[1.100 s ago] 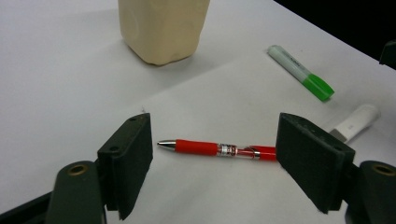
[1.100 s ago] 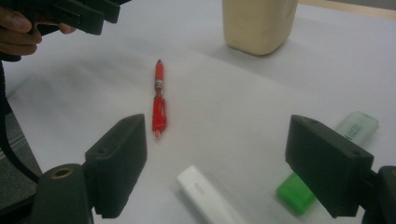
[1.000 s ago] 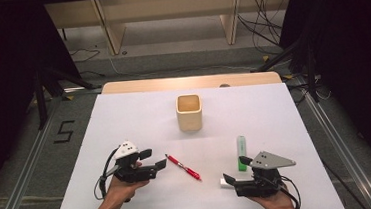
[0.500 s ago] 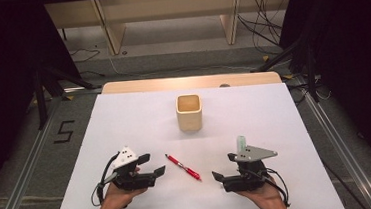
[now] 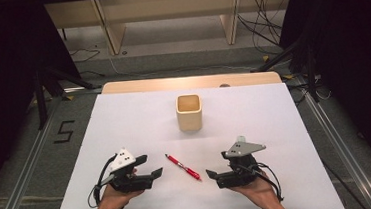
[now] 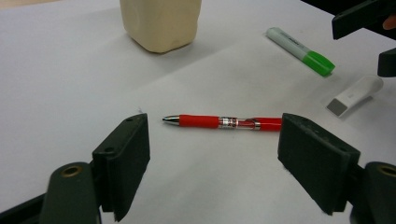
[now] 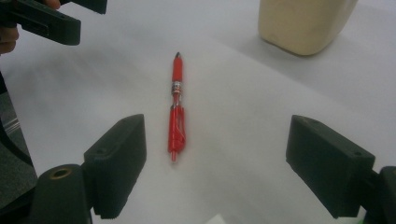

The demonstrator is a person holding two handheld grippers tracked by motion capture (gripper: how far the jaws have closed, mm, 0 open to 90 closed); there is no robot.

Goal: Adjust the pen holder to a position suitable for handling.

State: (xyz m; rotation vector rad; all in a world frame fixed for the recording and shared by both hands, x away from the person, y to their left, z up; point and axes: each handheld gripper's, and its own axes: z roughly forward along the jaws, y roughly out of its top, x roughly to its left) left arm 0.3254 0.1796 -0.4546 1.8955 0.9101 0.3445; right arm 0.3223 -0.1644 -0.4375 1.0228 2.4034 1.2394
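Both hands have drawn inward on the white worktop. The right tongs, which a second ago sat farther right beside the green marker, now face the red pen from its right, jaws wide apart and empty. The left tongs have barely shifted, also wide open and empty, facing the pen from its left. The pen lies flat between them, untouched, in front of the beige cup. A pickup looks imminent.

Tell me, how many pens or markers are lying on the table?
2: a red pen on the sheet facing both grippers, and a green-capped marker farther right. Others may be hidden.
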